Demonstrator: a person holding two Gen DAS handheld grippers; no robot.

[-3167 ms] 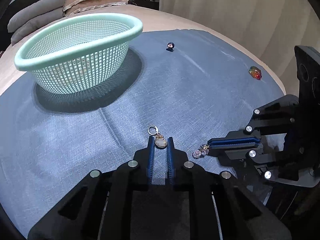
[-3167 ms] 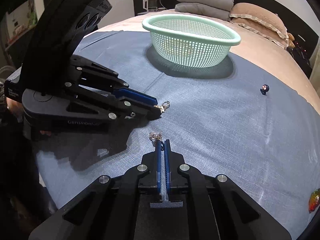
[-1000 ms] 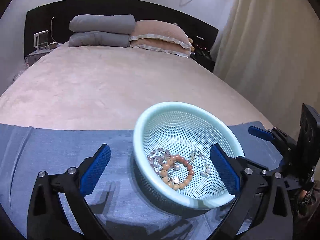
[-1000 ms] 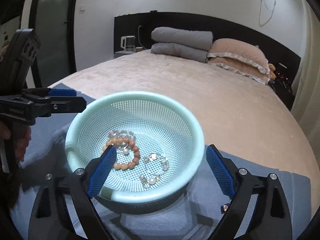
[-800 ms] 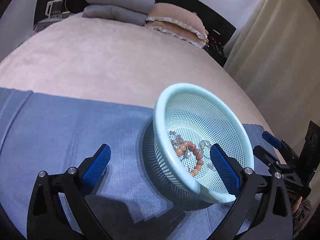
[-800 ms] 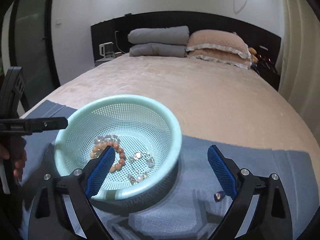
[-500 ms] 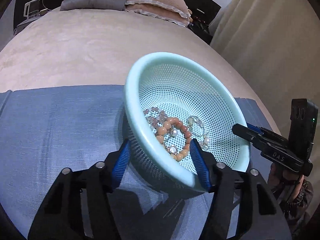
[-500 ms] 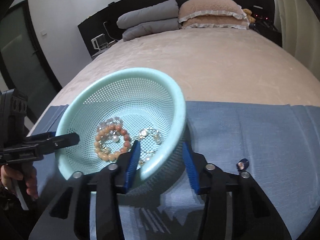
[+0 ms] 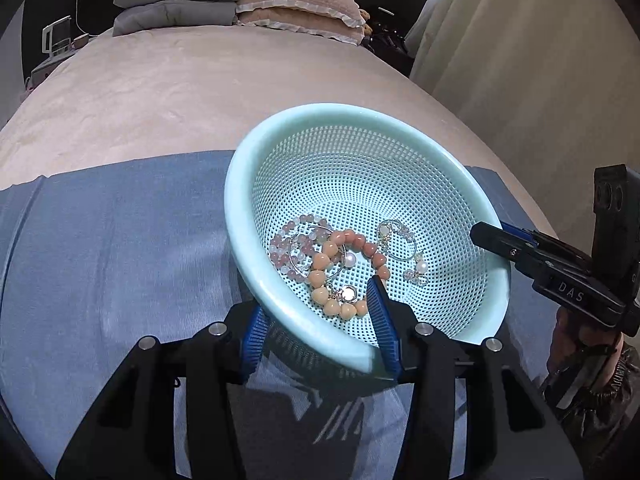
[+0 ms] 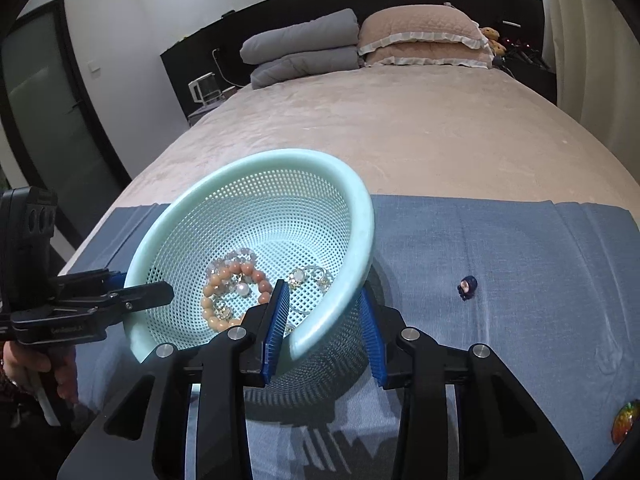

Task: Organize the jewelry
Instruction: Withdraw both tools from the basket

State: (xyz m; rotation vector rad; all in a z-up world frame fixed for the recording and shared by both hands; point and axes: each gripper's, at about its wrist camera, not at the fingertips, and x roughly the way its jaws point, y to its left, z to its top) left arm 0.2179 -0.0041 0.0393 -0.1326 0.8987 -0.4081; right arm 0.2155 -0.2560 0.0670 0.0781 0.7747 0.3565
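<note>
Bedding (image 9: 208, 92) in soft pink is the biggest thing, with a blue cloth (image 9: 112, 240) spread over its near end. On the cloth sits a light green basket (image 9: 304, 120), full of little holes. The left gripper (image 9: 318, 326) has its jaws partly apart, one finger inside the near rim and one outside; I cannot tell if they pinch it. The right gripper (image 10: 326, 326) stands the same way on the opposite rim. Inside the basket lie a peach bead bracelet (image 9: 336, 268), a pale pink bead bracelet (image 9: 292, 240) and small silver earrings (image 9: 400, 240). A tiny dark blue charm (image 10: 467, 286) and a shiny colorful brooch (image 10: 624, 420) lie on the cloth, well apart.
</note>
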